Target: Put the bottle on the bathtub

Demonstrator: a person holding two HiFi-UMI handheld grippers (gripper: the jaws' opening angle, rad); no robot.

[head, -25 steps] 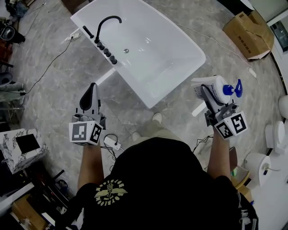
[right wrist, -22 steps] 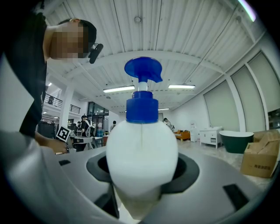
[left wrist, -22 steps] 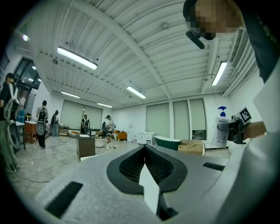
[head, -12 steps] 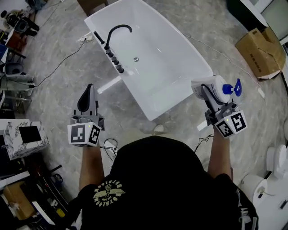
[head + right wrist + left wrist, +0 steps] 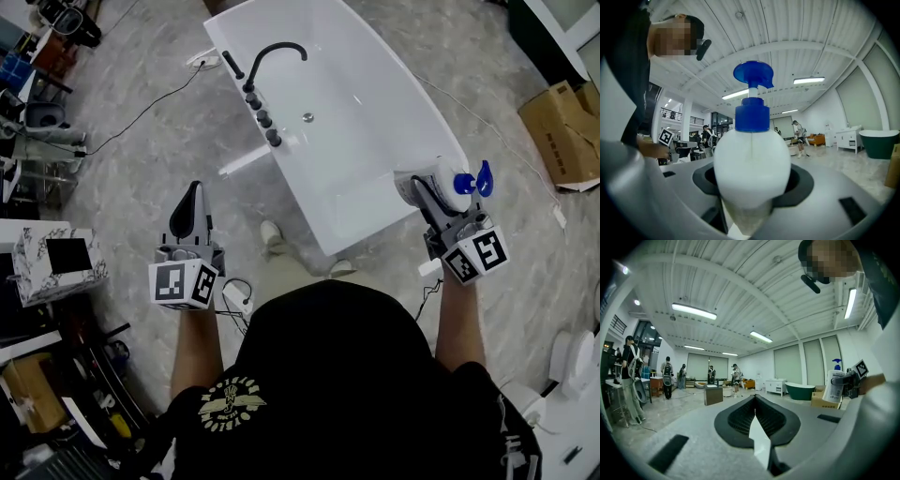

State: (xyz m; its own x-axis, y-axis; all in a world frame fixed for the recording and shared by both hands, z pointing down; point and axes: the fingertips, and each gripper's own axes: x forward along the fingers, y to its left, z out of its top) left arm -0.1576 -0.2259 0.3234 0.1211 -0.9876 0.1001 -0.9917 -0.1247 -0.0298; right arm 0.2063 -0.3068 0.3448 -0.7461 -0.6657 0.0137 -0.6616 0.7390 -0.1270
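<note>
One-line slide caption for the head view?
Right gripper holds a white pump bottle by the white bathtub's near corner; left gripper shut, empty.

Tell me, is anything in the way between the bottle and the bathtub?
Nothing visible. The right gripper holds the bottle right by the bathtub's near corner, and the rim there is bare. The faucet stands far off on the other side.

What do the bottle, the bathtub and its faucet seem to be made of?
Bottle: probably white, slightly translucent plastic; a mould seam runs down it. Bathtub: glossy white, acrylic or ceramic; soft reflections, cannot tell which. Faucet: likely metal, matte black, thin curved tube.
</note>
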